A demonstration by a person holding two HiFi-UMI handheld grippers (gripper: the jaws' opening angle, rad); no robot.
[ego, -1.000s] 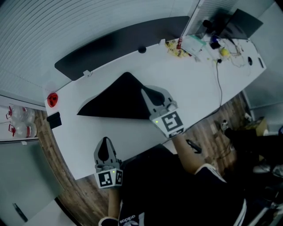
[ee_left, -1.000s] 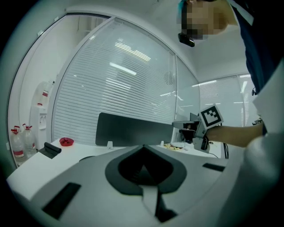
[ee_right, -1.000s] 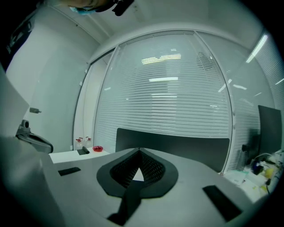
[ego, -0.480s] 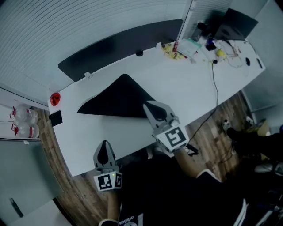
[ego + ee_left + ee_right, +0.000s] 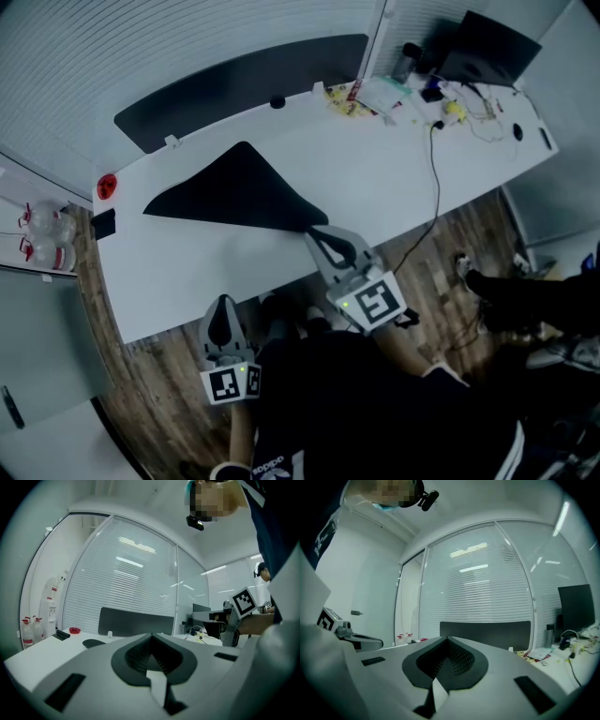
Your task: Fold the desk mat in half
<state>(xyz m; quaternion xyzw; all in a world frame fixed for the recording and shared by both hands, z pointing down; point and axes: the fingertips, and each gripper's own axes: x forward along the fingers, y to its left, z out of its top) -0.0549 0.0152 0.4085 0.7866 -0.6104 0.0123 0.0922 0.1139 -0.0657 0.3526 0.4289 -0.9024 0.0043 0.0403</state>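
Observation:
The black desk mat (image 5: 234,192) lies on the white table (image 5: 394,178), folded over into a flat triangle with its point toward the far side. My right gripper (image 5: 315,232) is shut and empty, its tips at the table's near edge just off the mat's right corner. My left gripper (image 5: 222,303) is also shut and empty, held over the wooden floor short of the table. In the left gripper view the jaws (image 5: 151,634) meet with nothing between them, and the mat (image 5: 93,642) shows as a low dark shape. The right gripper's (image 5: 447,639) jaws are likewise closed.
A dark partition panel (image 5: 234,89) runs along the table's far edge. A red object (image 5: 107,185) and a black item (image 5: 102,223) sit at the left end. A monitor (image 5: 492,47), clutter (image 5: 375,94) and a trailing cable (image 5: 433,178) occupy the right end. Bottles (image 5: 42,234) stand at left.
Both grippers have drawn back toward the person. The right one has come off the mat to the table's near edge; the left has moved off the table over the floor.

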